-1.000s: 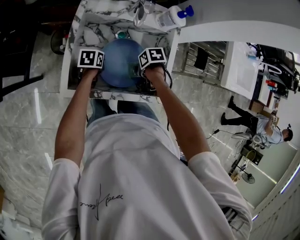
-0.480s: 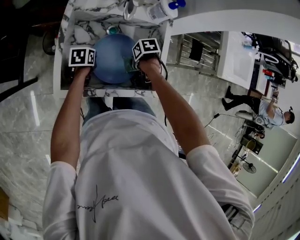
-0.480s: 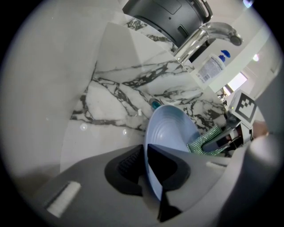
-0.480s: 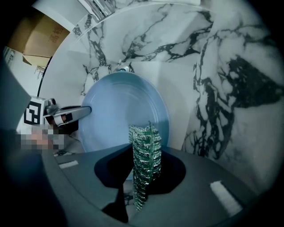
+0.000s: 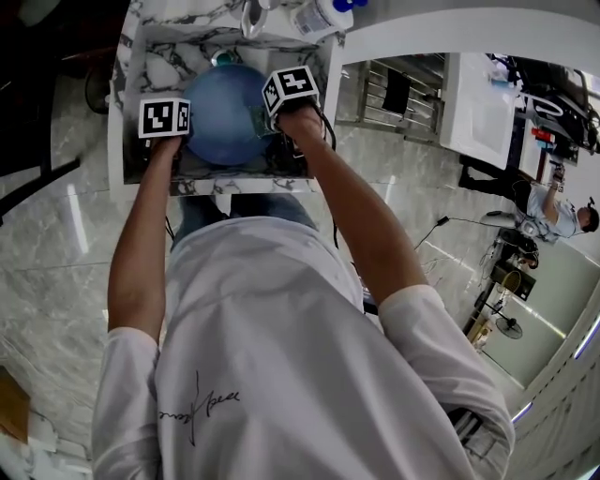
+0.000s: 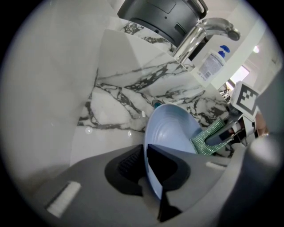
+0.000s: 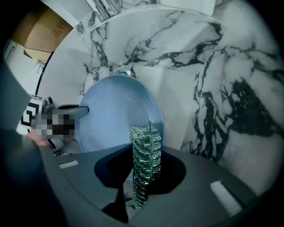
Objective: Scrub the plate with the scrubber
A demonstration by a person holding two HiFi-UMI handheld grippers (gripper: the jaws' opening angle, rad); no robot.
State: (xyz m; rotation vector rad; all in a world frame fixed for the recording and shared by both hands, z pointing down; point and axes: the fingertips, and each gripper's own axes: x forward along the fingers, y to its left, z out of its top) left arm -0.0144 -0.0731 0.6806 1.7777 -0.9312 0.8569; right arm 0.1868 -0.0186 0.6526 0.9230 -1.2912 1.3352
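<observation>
A pale blue plate (image 5: 223, 111) (image 6: 171, 133) (image 7: 117, 113) is held tilted inside a marble sink (image 5: 159, 56). My left gripper (image 5: 165, 120) (image 6: 146, 170) is shut on the plate's rim at its left edge. My right gripper (image 5: 289, 91) (image 7: 142, 177) is shut on a green glittery scrubber (image 7: 144, 159) (image 6: 207, 137), which rests against the plate's right side. In the right gripper view the scrubber stands upright between the jaws, its top touching the plate's face.
A chrome tap (image 6: 204, 33) and a white bottle with a blue cap (image 6: 212, 62) (image 5: 323, 14) stand behind the sink. A teal drain plug (image 7: 124, 72) sits past the plate. Marble sink walls (image 7: 213, 88) close in on all sides. A person (image 5: 553, 211) sits far right.
The right gripper with the scrubber has shifted slightly across the plate's right side. The left gripper keeps its hold on the rim.
</observation>
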